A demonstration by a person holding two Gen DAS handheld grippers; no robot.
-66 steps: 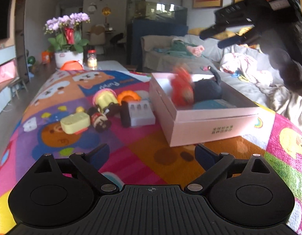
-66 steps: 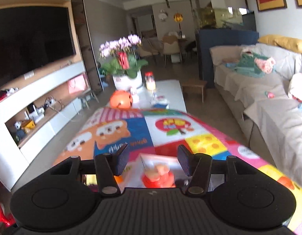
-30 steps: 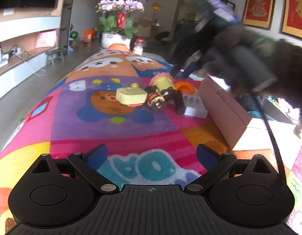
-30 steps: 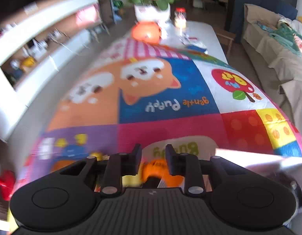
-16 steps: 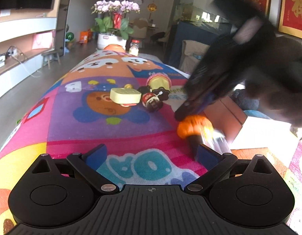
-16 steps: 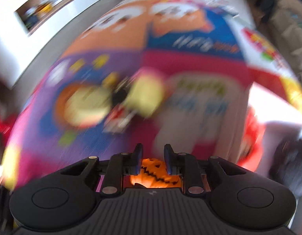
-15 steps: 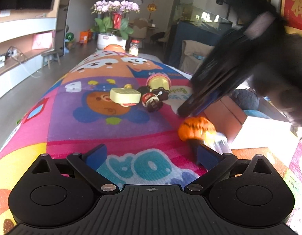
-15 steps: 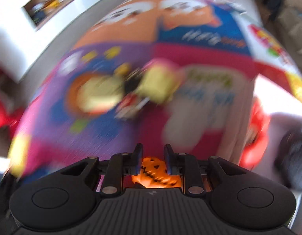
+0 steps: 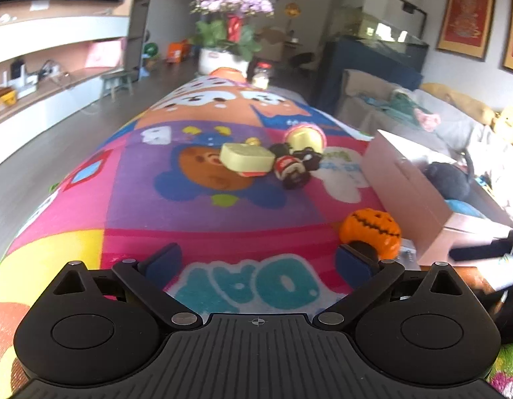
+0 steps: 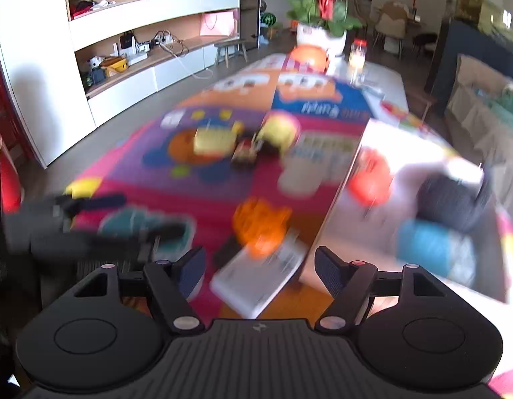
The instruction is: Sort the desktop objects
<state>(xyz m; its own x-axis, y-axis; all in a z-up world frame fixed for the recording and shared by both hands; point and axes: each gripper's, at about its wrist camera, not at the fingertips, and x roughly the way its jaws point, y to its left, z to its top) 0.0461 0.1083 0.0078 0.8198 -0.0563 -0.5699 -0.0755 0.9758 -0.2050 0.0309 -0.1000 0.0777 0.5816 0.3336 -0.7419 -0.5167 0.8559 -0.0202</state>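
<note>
Landmark: pink box [image 9: 402,179], open-topped, on the colourful cartoon mat [image 9: 190,199]. Inside the box: a dark round plush [image 9: 449,179], a blue item [image 10: 429,246], a red toy [image 10: 369,179]. Just beside the box's near left corner: orange pumpkin toy [image 9: 371,229] lying against a white rectangular block [image 10: 259,279], released on the mat. Further left of the box, well apart: pale yellow box-shaped toy [image 9: 248,159], small dark figurines [image 9: 294,168], yellow-and-pink cup toy [image 9: 304,136]. Right gripper [image 10: 259,269]: jaws opening, wide, nothing pressed between the pads; the block lies below the gap. Left gripper [image 9: 256,264]: jaws spread wide, empty, over the mat left of the box.
</note>
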